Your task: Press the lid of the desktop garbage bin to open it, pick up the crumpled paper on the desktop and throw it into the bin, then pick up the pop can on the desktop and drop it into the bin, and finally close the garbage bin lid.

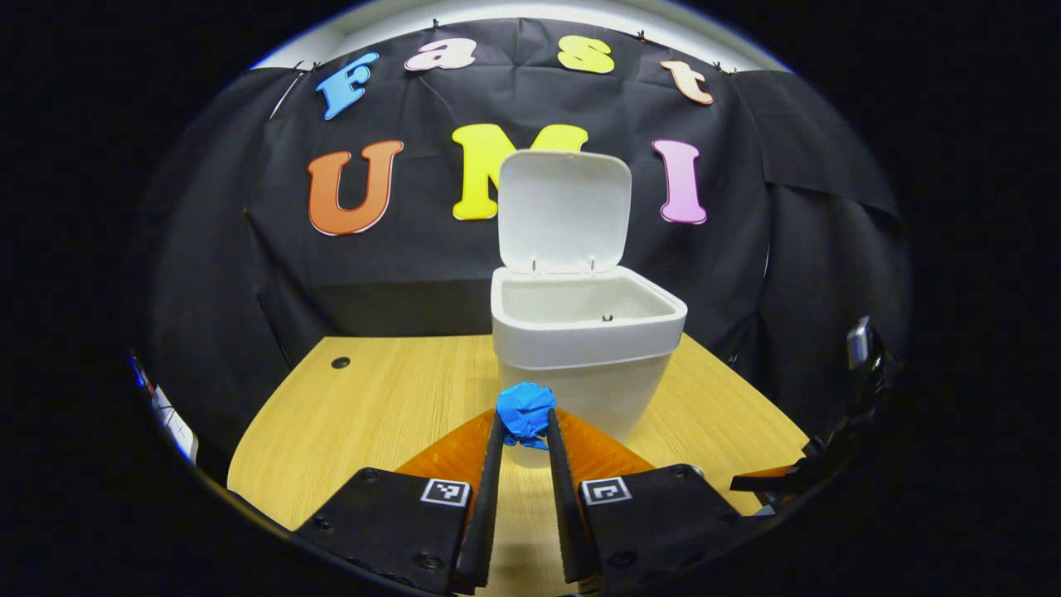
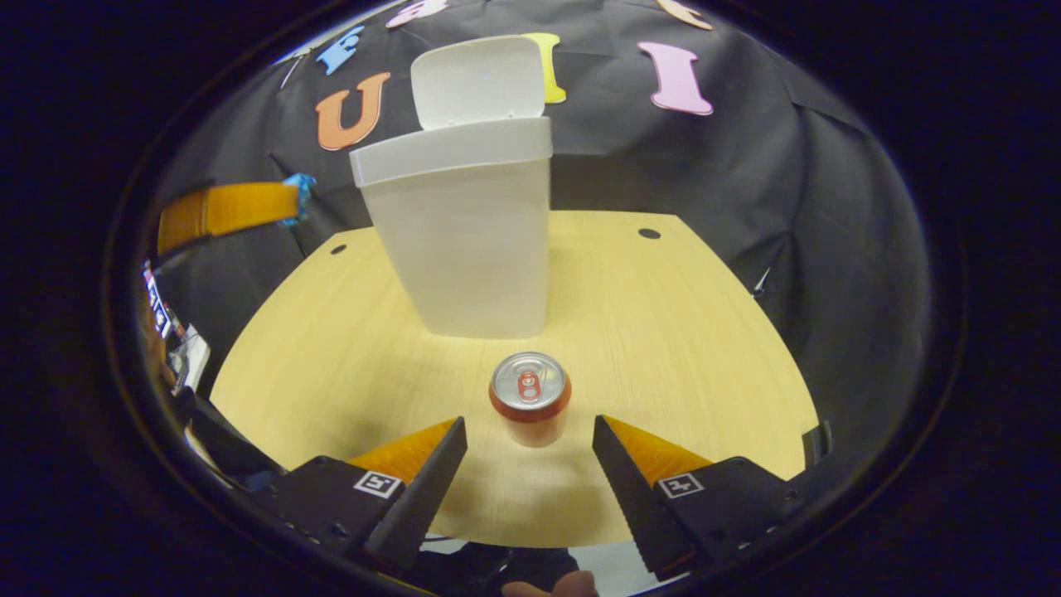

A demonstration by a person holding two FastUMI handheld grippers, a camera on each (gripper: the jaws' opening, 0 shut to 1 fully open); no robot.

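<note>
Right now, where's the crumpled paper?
In the left gripper view, the crumpled paper is pinched in the left claw, held in front of the open bin.

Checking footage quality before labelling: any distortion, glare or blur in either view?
Left gripper view: fisheye bends the table edge; bin and blue paper sharp. Right gripper view: bin leans from distortion; can top glints faintly, soft shadows beneath; no blur.
</note>
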